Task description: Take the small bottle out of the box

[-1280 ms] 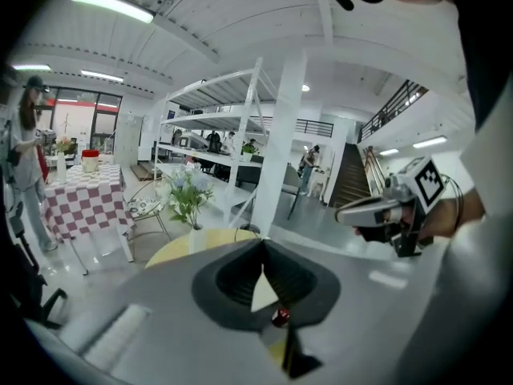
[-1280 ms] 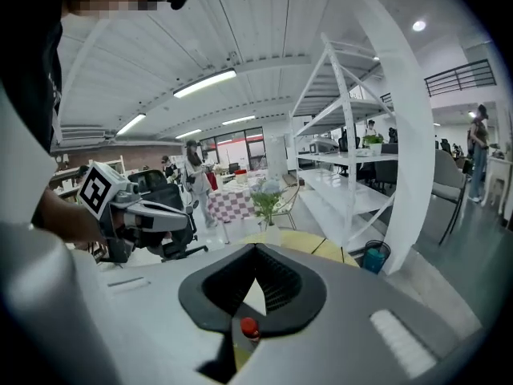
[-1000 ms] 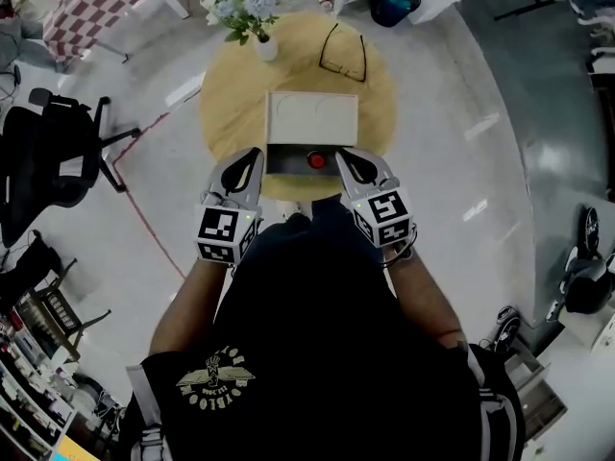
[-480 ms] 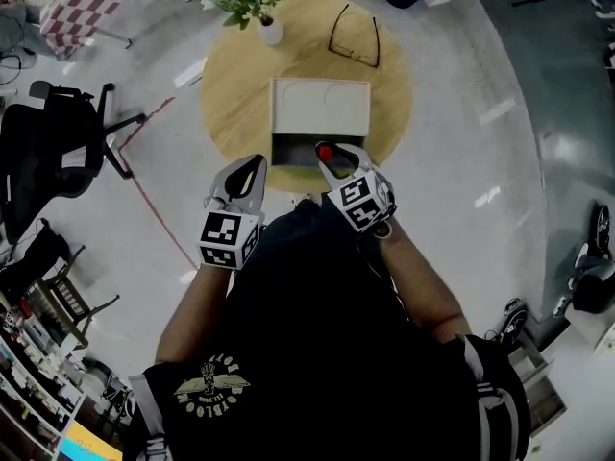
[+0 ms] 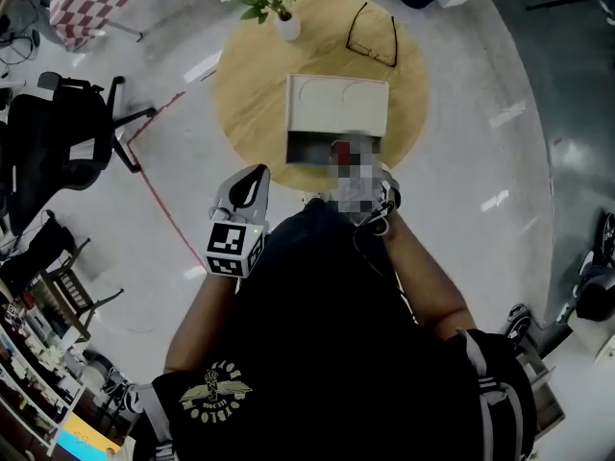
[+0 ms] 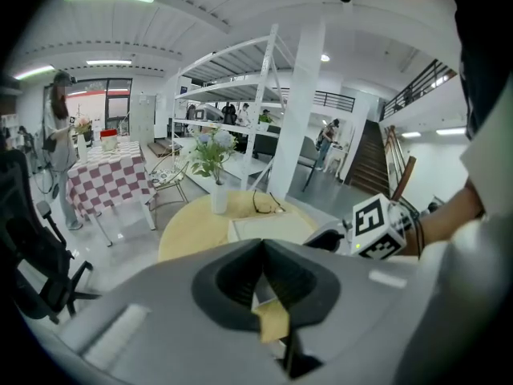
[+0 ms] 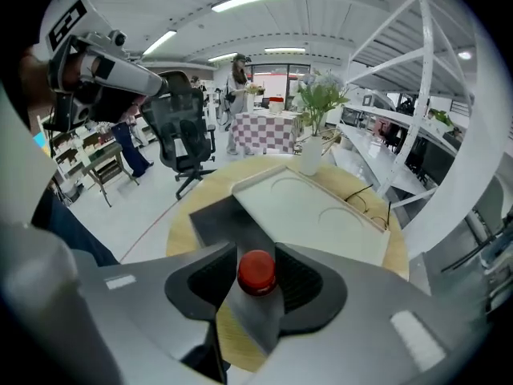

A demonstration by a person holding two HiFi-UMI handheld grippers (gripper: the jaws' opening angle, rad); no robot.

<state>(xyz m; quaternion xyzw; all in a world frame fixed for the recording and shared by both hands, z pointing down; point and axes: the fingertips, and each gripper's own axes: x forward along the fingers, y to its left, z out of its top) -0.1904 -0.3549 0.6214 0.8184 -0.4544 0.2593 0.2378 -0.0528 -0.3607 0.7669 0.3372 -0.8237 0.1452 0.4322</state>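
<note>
A beige box [image 5: 338, 104] sits on the round wooden table [image 5: 250, 94], its dark near side open. Inside stands the small bottle, its red cap [image 5: 339, 148] just showing. My right gripper [image 5: 348, 158] reaches into that opening, mostly under a mosaic patch. In the right gripper view the red cap [image 7: 257, 273] stands between the jaws of the right gripper [image 7: 256, 249], which have just opened; I see no pad pressing on it. My left gripper [image 5: 252, 176] hangs left of the box near the table's edge, jaws shut and empty; the left gripper [image 6: 262, 243] faces the box [image 6: 268, 227].
A white vase of flowers [image 5: 286, 25] and black-rimmed glasses [image 5: 375, 32] lie on the table behind the box. A black office chair [image 5: 58, 142] stands to the left. Red tape [image 5: 159, 195] runs across the floor.
My right gripper has gone forward and down into the box's open side, and its jaws have opened around the red-capped bottle. The left gripper has drawn back from the box and sunk a little.
</note>
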